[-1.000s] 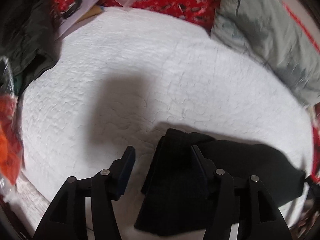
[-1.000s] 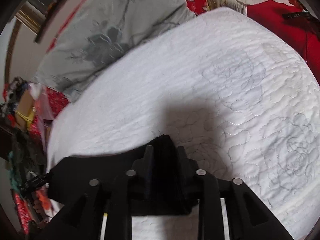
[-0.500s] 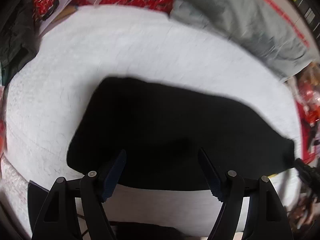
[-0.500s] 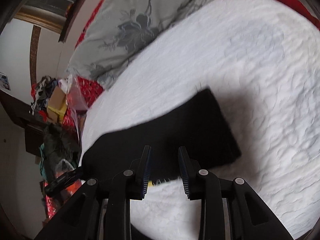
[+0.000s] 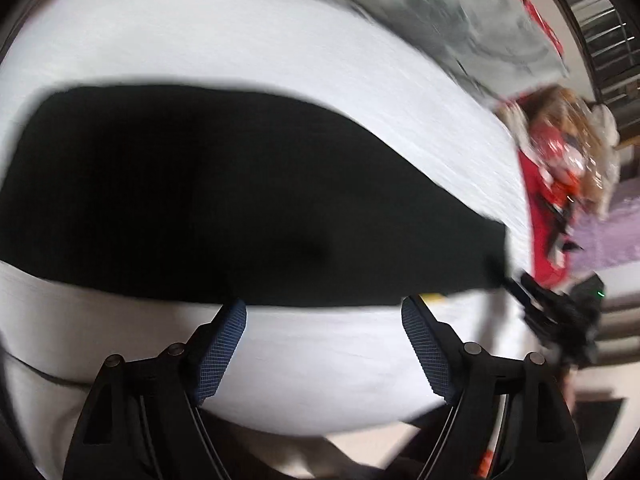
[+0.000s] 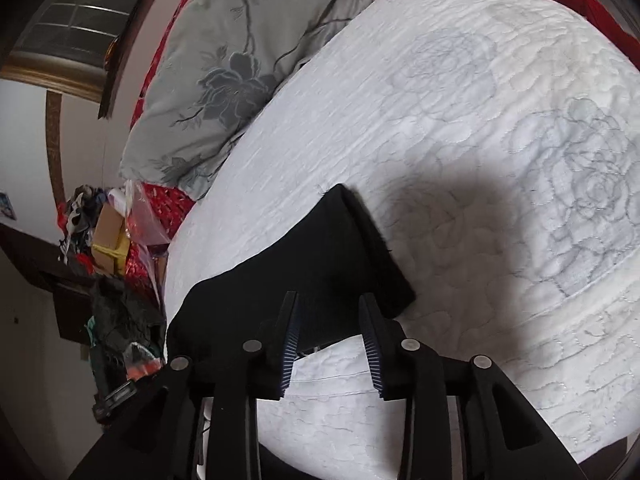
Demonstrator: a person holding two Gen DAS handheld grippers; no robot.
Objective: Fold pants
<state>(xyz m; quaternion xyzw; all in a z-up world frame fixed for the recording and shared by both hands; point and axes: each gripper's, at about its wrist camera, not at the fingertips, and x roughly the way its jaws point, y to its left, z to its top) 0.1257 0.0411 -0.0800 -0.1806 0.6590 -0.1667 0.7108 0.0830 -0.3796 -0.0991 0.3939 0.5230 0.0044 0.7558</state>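
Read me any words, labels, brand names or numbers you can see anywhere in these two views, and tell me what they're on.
None can be read.
Red fabric beside the white quilt: pale marks, too small to tell whether they are letters.
Cardboard box in the clutter: no legible print.
Black pants: no visible label.
Left wrist view: blurred throughout.

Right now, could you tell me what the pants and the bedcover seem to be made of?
Pants: soft, matte black fabric, possibly knit; it lies limp with thick folded edges and no sheen. Bedcover: white quilted cloth, probably padded cotton; stitched rose outlines and puckered ridges show across it.
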